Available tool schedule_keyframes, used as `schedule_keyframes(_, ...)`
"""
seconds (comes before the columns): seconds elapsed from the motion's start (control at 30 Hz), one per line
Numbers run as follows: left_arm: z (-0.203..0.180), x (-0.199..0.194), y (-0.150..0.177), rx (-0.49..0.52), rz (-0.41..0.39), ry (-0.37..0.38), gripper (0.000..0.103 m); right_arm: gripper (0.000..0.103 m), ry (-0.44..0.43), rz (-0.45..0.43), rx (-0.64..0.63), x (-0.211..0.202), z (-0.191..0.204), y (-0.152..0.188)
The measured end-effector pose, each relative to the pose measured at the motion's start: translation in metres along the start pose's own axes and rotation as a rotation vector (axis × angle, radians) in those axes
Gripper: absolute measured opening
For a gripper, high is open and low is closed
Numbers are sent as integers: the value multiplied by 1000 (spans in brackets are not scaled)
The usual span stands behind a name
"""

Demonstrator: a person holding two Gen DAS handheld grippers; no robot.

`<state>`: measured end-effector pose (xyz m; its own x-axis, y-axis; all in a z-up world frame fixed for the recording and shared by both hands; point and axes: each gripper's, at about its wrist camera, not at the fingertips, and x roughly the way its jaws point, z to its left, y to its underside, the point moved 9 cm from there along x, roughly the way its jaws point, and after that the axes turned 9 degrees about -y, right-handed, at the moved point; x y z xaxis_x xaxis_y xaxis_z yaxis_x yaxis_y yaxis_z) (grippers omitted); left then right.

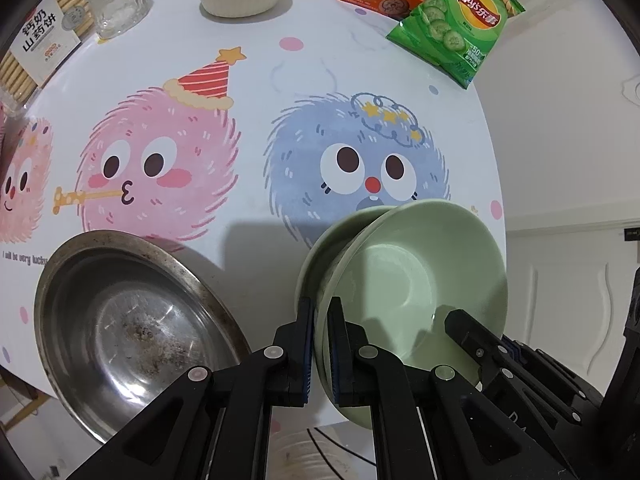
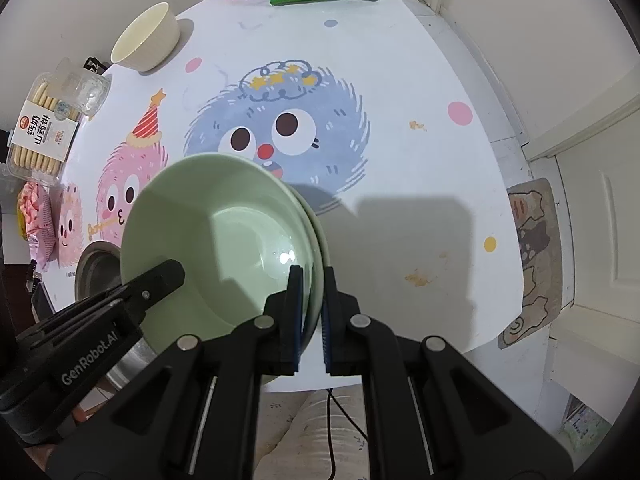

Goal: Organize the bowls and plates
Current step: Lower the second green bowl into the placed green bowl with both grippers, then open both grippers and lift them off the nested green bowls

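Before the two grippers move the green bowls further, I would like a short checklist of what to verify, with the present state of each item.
1. left gripper shut on the rim of the green bowls: ok.
2. right gripper shut on the opposite rim: ok.
3. Two bowls nested, rims aligned: not ok, the outer rim shows offset.
4. Free table surface to the right of the bowls: ok.
5. Clearance from the steel plate on the left: ok, a gap shows in the left wrist view.
6. Whether the bowls rest on the table or hang above it: cannot tell.
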<state>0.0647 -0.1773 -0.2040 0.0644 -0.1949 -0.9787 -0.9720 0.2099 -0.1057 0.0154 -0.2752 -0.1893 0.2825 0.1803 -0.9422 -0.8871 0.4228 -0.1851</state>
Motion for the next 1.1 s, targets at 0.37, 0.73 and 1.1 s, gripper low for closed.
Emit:
schedule_keyframes(0.37,1,3,-2,-11,12,-3,7,10,47,33,-32,2,2,0)
schedule_keyframes(0.73,-4,0,-2,-5,15,8,21,13,77,79,-36,6,1,2)
schedule_keyframes(1.1,-7,-10,-5,-14,2,39,50,15,59,91,-5,7,-1,4)
